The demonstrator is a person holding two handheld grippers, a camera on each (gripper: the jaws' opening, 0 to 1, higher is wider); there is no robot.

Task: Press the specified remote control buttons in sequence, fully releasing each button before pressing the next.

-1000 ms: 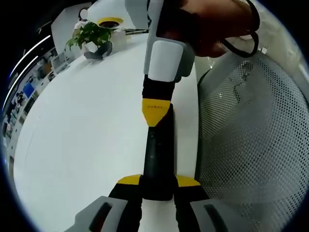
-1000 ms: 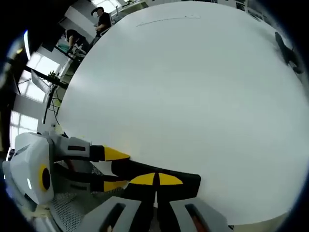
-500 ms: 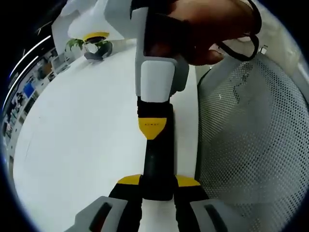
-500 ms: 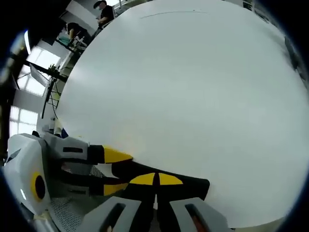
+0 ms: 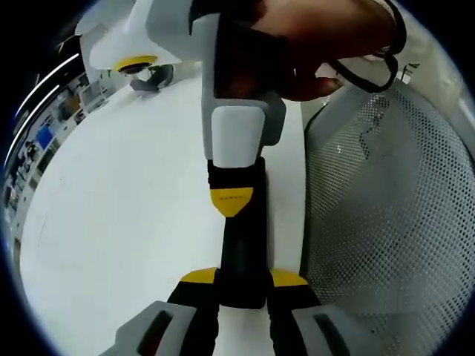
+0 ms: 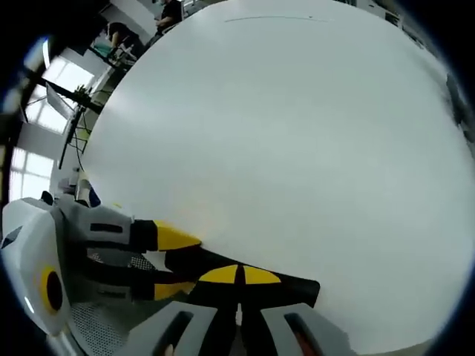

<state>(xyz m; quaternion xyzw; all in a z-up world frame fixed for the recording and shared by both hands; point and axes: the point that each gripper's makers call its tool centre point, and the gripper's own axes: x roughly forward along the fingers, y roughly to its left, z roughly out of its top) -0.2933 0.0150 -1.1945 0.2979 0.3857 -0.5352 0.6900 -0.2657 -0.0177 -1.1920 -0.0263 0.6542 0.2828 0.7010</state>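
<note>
Remote control (image 5: pixel 242 252): I see it as a long black bar lying on the white tabletop (image 5: pixel 126 200), its near end caught between my left tool's yellow-tipped jaws. In the right gripper view it (image 6: pixel 252 276) runs across the bottom, just under my right tool's tips.

Left tool (image 5: pixel 243 278): clamped on the remote's near end, one jaw on each long side. From the right gripper view I see it (image 6: pixel 167 263) coming in from the left, with the remote between its two yellow tips.

Right tool (image 6: pixel 239 276): its two yellow tips meet with no gap between them and hold nothing. In the left gripper view it (image 5: pixel 232 202) comes down from above, gripped by a hand (image 5: pixel 319 44), and its yellow tip sits on the remote's top face about halfway along. I cannot tell whether a button is pushed in.

Mesh surface (image 5: pixel 386 208): white perforated material just beside the remote, along the tabletop's edge.

Far side: a grey pot (image 5: pixel 152 76) stands near the tabletop's far edge, partly hidden behind the right tool's body.
</note>
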